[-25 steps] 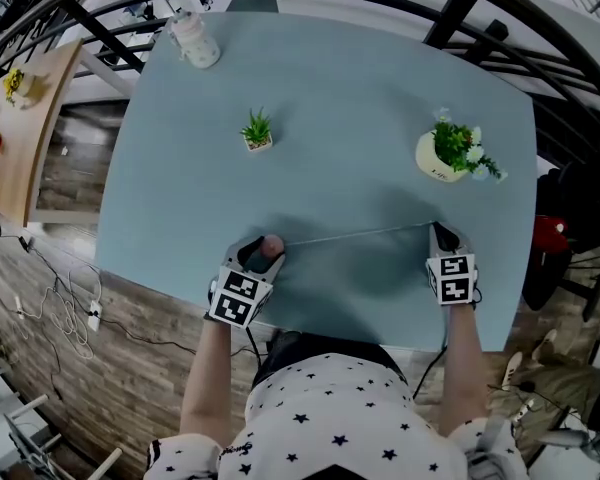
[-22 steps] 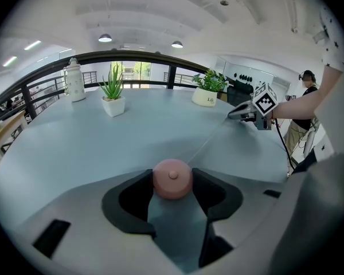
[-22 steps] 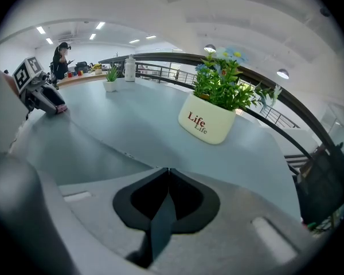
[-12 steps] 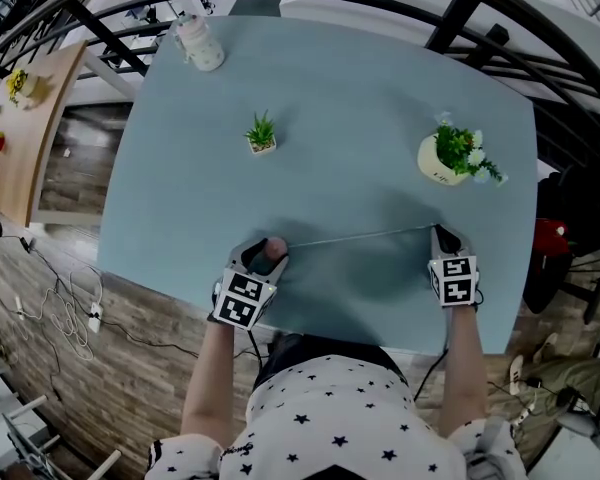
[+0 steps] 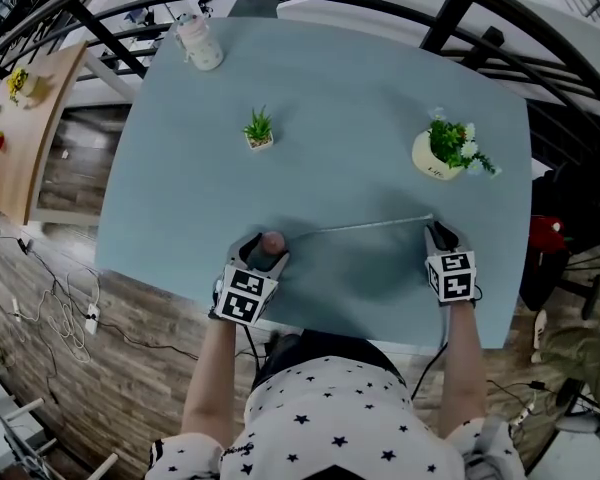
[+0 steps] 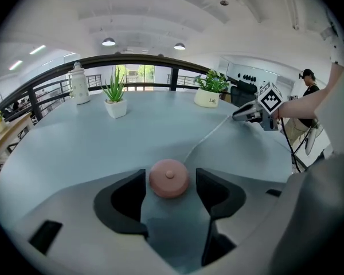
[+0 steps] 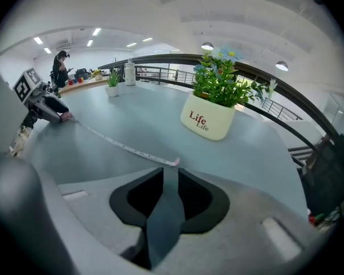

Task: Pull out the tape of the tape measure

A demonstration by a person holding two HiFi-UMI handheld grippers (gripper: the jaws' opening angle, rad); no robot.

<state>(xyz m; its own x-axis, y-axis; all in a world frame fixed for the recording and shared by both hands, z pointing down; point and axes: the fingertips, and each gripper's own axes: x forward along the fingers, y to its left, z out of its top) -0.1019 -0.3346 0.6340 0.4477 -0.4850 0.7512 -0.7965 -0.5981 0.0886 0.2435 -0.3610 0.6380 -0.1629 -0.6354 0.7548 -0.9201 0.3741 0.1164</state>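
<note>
In the lower left of the head view, the left tool stands wide around the small round pink plastic tape measure case, which rests on the pale blue-grey table. Its jaws have just been opening, and a gap seems to show on each side of the case, though the near side is hard to judge. From the case the thin white measuring tape runs rightward across the table, lying flat and nearly straight. Its small pink end tab lies on the table just ahead of the right tool at lower right. That tool's jaws have also just been opening and stand narrowly apart with nothing between them.

The pull looks done: the tape is drawn out and both tools are letting go. The next move calls for lifting both tools straight away without nudging the case or catching the tab, as a spring-loaded tape may snap back.
</note>
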